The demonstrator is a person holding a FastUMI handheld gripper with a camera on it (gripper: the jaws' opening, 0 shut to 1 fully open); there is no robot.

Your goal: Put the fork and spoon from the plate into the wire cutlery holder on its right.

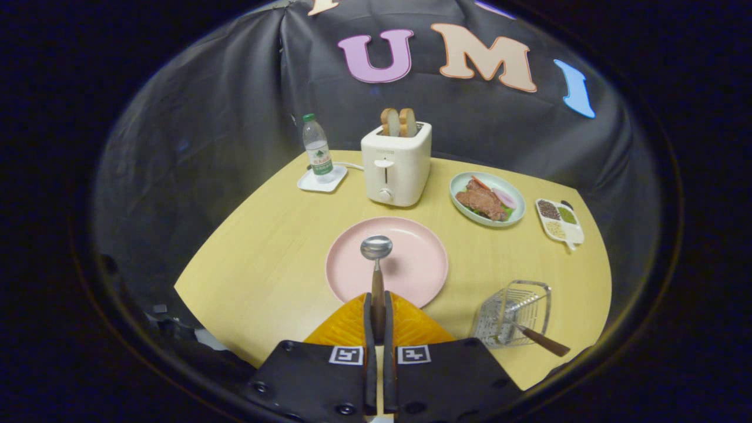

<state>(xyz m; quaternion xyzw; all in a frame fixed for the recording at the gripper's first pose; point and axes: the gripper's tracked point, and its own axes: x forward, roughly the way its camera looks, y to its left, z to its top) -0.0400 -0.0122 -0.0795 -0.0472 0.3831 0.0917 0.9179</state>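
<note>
The steel spoon with a brown wooden handle [376,258] is gripped by its handle between the two closed fingers of the gripper [378,320], its bowl held out ahead of them above the round pink plate [411,264], which lies near the middle of the pale wooden tabletop [264,252]. One wire cutlery holder [514,311] is seen near the tabletop's right edge, with one brown-handled utensil [543,341] leaning out of it; its head is hidden by the wires, so it cannot be identified. Towards the far edge are found one white toaster [396,167] holding two bread slices [398,122], one clear water bottle [317,147] on a small white tray, one pale green plate of food [487,198], and one white divided dish [559,220].
</note>
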